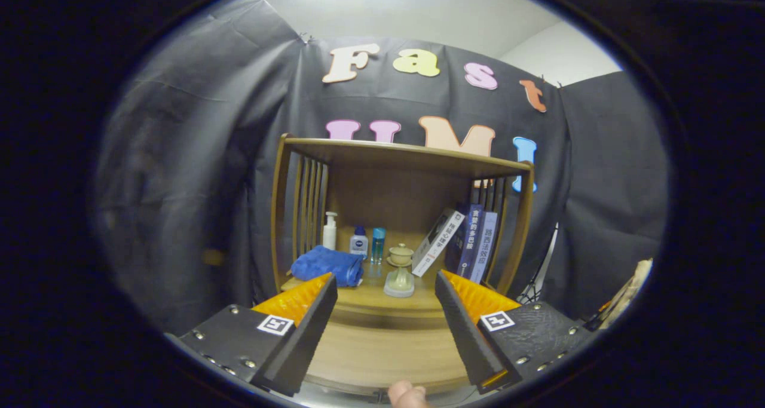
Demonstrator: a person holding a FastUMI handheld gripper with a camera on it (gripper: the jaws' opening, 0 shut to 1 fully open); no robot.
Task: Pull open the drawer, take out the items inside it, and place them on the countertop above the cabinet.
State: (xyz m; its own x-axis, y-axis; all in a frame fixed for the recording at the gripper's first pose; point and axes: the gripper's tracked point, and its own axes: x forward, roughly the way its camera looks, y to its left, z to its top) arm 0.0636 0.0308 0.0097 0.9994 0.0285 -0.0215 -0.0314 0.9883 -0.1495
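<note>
My gripper (pixel 385 285) is open, its fingers wide apart with nothing between them. Below and between the fingers lies the wooden drawer front (pixel 382 354) of the cabinet, closed as far as I can tell. A fingertip of a person (pixel 407 394) shows at its lower edge. Beyond the fingers is the countertop (pixel 382 300), under a wooden shelf frame (pixel 406 157). On the countertop lie a folded blue towel (pixel 327 265), a white pump bottle (pixel 329 231), a small white and blue bottle (pixel 358 241), a clear blue bottle (pixel 378 245) and a pale green lidded cup on a stand (pixel 400 272).
Several books (pixel 460 244) lean against the slatted right side of the shelf frame. Slatted wooden sides close the countertop left and right. Black cloth hangs all around the cabinet. A light wooden object (pixel 627 294) sticks up at the far right.
</note>
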